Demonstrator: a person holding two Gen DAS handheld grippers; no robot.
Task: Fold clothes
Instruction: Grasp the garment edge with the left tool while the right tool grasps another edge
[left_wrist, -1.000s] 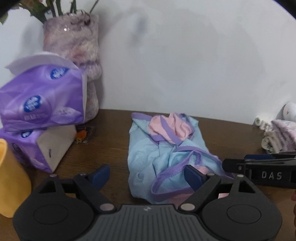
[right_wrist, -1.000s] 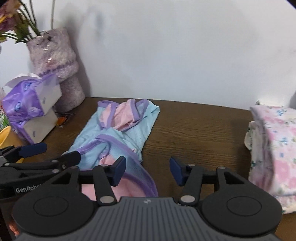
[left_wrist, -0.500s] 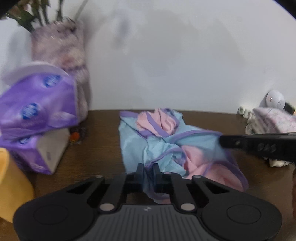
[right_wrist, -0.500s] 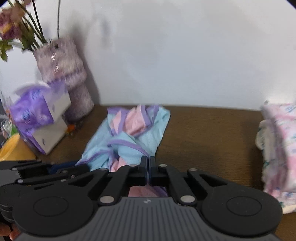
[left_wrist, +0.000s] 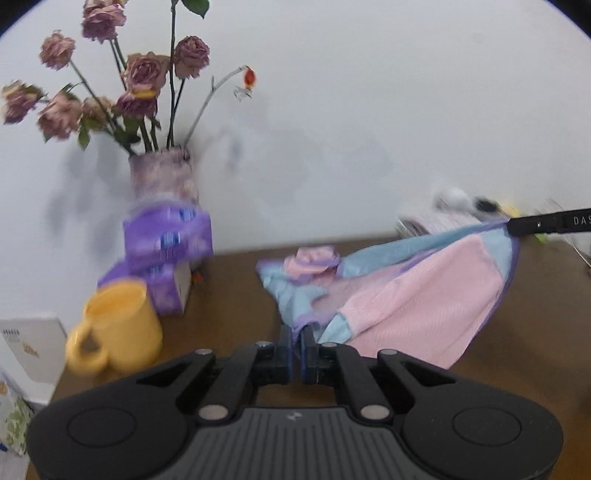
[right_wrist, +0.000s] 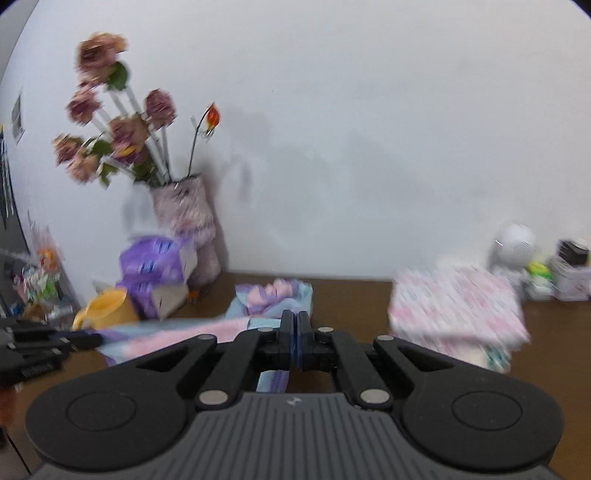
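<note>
Left gripper (left_wrist: 296, 345) clamped on one purple-trimmed edge of the pale blue and pink knit garment (left_wrist: 417, 295); right gripper (right_wrist: 294, 339) clamped on another edge. Cloth stretched between them above the dark brown wooden bench (left_wrist: 236, 295), its far end bunched on the bench near the back edge. Yellow ceramic mug (left_wrist: 118, 325) and purple tissue packs (left_wrist: 168, 240) toward back left corner. Folded floral pink cloth stack (right_wrist: 458, 310) toward right.
</note>
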